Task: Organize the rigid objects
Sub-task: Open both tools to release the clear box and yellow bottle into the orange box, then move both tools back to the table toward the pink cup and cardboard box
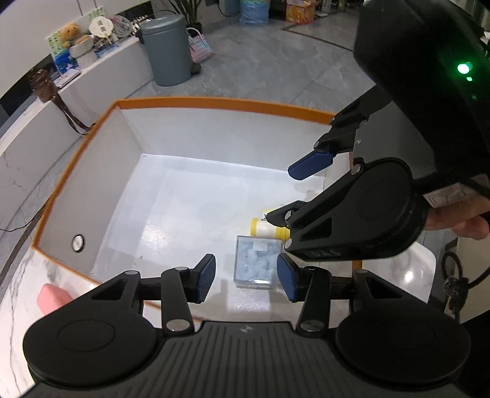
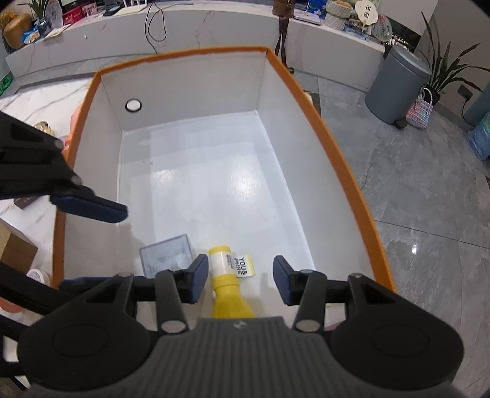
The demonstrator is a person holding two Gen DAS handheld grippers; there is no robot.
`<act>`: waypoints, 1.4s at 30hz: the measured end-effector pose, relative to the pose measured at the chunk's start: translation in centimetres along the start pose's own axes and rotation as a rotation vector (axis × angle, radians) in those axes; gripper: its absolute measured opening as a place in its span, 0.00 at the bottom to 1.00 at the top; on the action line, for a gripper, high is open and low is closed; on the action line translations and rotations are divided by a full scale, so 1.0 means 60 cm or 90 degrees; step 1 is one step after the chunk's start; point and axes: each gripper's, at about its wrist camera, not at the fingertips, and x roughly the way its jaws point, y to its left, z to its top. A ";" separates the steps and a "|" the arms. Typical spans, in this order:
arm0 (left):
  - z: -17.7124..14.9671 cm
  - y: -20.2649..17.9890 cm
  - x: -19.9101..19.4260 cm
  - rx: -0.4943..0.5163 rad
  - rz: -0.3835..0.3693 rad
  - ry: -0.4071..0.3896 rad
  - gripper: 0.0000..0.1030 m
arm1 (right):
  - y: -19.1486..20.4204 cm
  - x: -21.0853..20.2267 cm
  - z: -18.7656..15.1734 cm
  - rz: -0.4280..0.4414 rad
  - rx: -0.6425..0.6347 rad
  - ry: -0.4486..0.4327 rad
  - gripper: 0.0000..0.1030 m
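Grey pedal bin (image 1: 168, 50) on grey tiled floor (image 1: 275, 64), woven pastel basket (image 1: 200, 46) beside it, potted plant (image 2: 444, 64) behind, teddy bear (image 1: 72, 32) and brown strapped bag (image 1: 44, 87) on white marble ledge (image 2: 183, 27), black cable (image 2: 154, 27).

Both hand-held grippers are pointed steeply downward. The left hand-held gripper (image 1: 246, 277) is seen with its blue pads (image 1: 205, 277) standing apart and nothing pinched between them. The right hand-held gripper (image 2: 239, 280) is held just beside it, off to the right in the left wrist view, jaws parted too and nothing pressed by either pad (image 2: 198, 277). A bit of the person's right hand (image 1: 456, 219) can be made out wrapped around the back of the right unit, and a fingertip (image 1: 52, 298) is spotted at the left unit's lower left edge.
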 end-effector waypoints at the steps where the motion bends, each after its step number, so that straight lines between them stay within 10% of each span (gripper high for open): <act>1: -0.003 0.003 -0.007 -0.002 0.003 -0.004 0.54 | 0.002 -0.004 0.002 0.000 0.002 -0.004 0.46; 28: -0.223 0.118 -0.158 -0.260 0.053 -0.101 0.63 | 0.152 -0.098 0.048 0.023 -0.040 -0.144 0.46; 42: -0.367 0.074 -0.177 -0.318 0.075 -0.121 0.65 | 0.255 -0.100 0.041 0.056 -0.133 -0.153 0.46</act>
